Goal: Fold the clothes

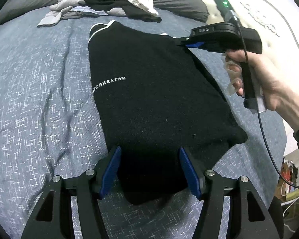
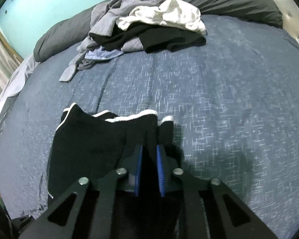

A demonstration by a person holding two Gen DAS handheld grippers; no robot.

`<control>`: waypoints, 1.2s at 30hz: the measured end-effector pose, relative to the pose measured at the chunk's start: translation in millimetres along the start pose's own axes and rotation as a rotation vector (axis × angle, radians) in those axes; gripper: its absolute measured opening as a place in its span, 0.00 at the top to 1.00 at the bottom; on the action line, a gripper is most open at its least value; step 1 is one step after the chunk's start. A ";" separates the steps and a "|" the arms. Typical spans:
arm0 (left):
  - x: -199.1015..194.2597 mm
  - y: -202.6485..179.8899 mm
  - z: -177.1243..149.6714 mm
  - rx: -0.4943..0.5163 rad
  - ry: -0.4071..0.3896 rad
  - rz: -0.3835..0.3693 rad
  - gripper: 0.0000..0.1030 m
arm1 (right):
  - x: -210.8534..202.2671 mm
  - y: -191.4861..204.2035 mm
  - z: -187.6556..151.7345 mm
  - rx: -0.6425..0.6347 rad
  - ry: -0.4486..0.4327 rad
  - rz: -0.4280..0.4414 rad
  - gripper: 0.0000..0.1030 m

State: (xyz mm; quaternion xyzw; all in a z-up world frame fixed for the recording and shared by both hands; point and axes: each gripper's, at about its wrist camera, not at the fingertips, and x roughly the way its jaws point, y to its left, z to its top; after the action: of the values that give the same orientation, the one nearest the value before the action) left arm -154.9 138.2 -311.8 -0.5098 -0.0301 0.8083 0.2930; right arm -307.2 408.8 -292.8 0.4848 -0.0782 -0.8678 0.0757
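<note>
- Our right gripper [image 2: 149, 155], blue pads clamped, pinches the black white-trimmed knit garment [image 1: 153, 103] at its two o'clock corner.
- Our left gripper [image 1: 149, 171] straddles its six o'clock hem, jaws apart; contact unclear.
- The garment lies on the blue-grey quilt [image 1: 39, 99].

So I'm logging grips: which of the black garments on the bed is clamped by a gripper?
The black white-trimmed garment lying flat alone, pinched by the right gripper; the other black one sits in the pile.
</note>
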 end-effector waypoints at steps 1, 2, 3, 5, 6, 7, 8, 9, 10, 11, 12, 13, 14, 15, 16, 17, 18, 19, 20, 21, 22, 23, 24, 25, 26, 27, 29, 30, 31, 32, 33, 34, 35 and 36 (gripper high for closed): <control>-0.4 -0.6 -1.0 -0.003 -0.002 0.003 0.37 | -4.4 -3.3 0.5 0.012 -0.013 -0.015 0.98; -0.7 -1.5 -1.6 -0.003 -0.002 0.007 0.37 | -8.7 -6.5 1.1 0.024 -0.027 -0.031 0.98; -0.8 -2.5 -2.2 -0.003 -0.002 0.011 0.37 | -10.7 -10.0 1.2 0.035 -0.028 -0.037 0.98; -1.4 -4.0 -3.1 -0.002 0.000 0.016 0.37 | -10.6 -14.1 0.6 0.042 -0.016 -0.034 0.98; -1.7 -4.3 -3.8 -0.004 0.000 0.017 0.37 | -11.9 -14.3 0.2 0.041 -0.018 -0.032 0.98; -1.8 -4.6 -4.5 -0.003 0.002 0.018 0.37 | -12.8 -13.8 0.0 0.040 -0.021 -0.032 0.98; -1.9 -4.8 -5.1 -0.001 0.004 0.019 0.37 | -13.4 -13.2 -0.1 0.038 -0.024 -0.033 0.98; -2.3 -4.9 -5.6 0.000 0.005 0.018 0.37 | -12.8 -14.2 -0.3 0.043 -0.024 -0.036 0.98; -2.7 -5.0 -6.1 -0.001 0.007 0.017 0.37 | -11.4 -16.3 -0.5 0.055 -0.022 -0.040 0.98; -3.2 -4.9 -6.7 -0.003 0.008 0.016 0.37 | -10.0 -18.5 -0.7 0.066 -0.019 -0.044 0.98; -3.6 -4.9 -7.4 -0.005 0.009 0.016 0.36 | -8.8 -19.3 -1.1 0.073 -0.016 -0.043 0.98; -4.0 -5.1 -8.0 -0.007 0.010 0.016 0.36 | -7.6 -19.3 -1.7 0.076 -0.012 -0.039 0.98; -4.4 -5.4 -8.6 -0.009 0.010 0.016 0.36 | -6.4 -19.2 -2.3 0.080 -0.009 -0.034 0.98; -4.9 -5.6 -9.1 -0.011 0.011 0.017 0.36 | -6.9 -19.1 -2.3 0.084 -0.009 -0.029 0.98; -5.3 -5.9 -9.8 -0.013 0.012 0.016 0.36 | -8.7 -19.0 -2.0 0.087 -0.011 -0.023 0.98; -5.6 -6.2 -10.6 -0.013 0.013 0.017 0.36 | -11.0 -19.3 -1.6 0.091 -0.010 -0.019 0.98; -6.0 -6.6 -11.1 -0.014 0.015 0.017 0.36 | -13.7 -19.8 -1.2 0.095 -0.007 -0.017 0.98; -6.4 -7.0 -11.5 -0.015 0.017 0.018 0.36 | -17.7 -20.6 -1.4 0.097 -0.007 -0.013 0.98; -6.7 -7.5 -11.8 -0.015 0.019 0.019 0.36 | -22.7 -21.6 -2.0 0.097 -0.009 -0.008 0.98; -7.0 -8.1 -12.1 -0.015 0.021 0.021 0.35 | -27.8 -22.9 -3.7 0.099 -0.009 0.001 0.98; -7.3 -8.8 -12.8 -0.015 0.023 0.024 0.35 | -33.1 -24.6 -6.2 0.101 -0.008 0.013 0.97; -7.6 -9.0 -13.5 -0.017 0.024 0.025 0.35 | -37.7 -25.2 -9.5 0.101 -0.004 0.022 0.97; -8.1 -8.8 -14.3 -0.021 0.025 0.023 0.34 | -41.9 -25.1 -13.4 0.099 0.002 0.029 0.95; -8.9 -8.3 -15.1 -0.028 0.025 0.019 0.34 | -46.1 -25.1 -19.2 0.100 0.009 0.043 0.88; -9.9 -7.4 -15.8 -0.035 0.026 0.014 0.34 | -50.4 -25.1 -26.3 0.104 0.018 0.063 0.82; -11.4 -5.9 -16.3 -0.047 0.026 0.007 0.34 | -54.7 -25.2 -33.5 0.107 0.027 0.083 0.66; -15.7 -2.3 -17.3 -0.073 0.024 -0.007 0.34 | -60.3 -25.6 -50.0 0.122 0.055 0.128 0.54; -18.3 -0.2 -17.8 -0.087 0.020 -0.012 0.34 | -62.3 -26.1 -58.7 0.131 0.074 0.148 0.53; -21.3 2.4 -18.6 -0.100 0.015 -0.012 0.34 | -63.8 -26.2 -65.5 0.136 0.087 0.161 0.51; -24.0 5.1 -19.5 -0.111 0.011 -0.013 0.34 | -65.3 -26.5 -72.5 0.141 0.095 0.170 0.49; -26.2 8.1 -20.2 -0.120 0.009 -0.014 0.34 | -67.0 -27.2 -80.7 0.146 0.102 0.180 0.46; -28.4 11.3 -20.7 -0.128 0.007 -0.014 0.34 | -68.6 -27.8 -88.9 0.152 0.109 0.190 0.44; -31.0 14.5 -24.5 -0.136 0.007 -0.015 0.34 | -69.4 -28.8 -96.2 0.158 0.116 0.197 0.43; -33.7 17.8 -29.5 -0.144 0.008 -0.016 0.34 | -69.7 -29.9 -102.9 0.164 0.121 0.203 0.40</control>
State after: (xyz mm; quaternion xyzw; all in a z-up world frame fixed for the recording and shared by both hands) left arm -127.5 99.1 -304.9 -0.5326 -0.0910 0.7996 0.2620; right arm -184.9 446.1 -294.5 0.5306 -0.1928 -0.8155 0.1277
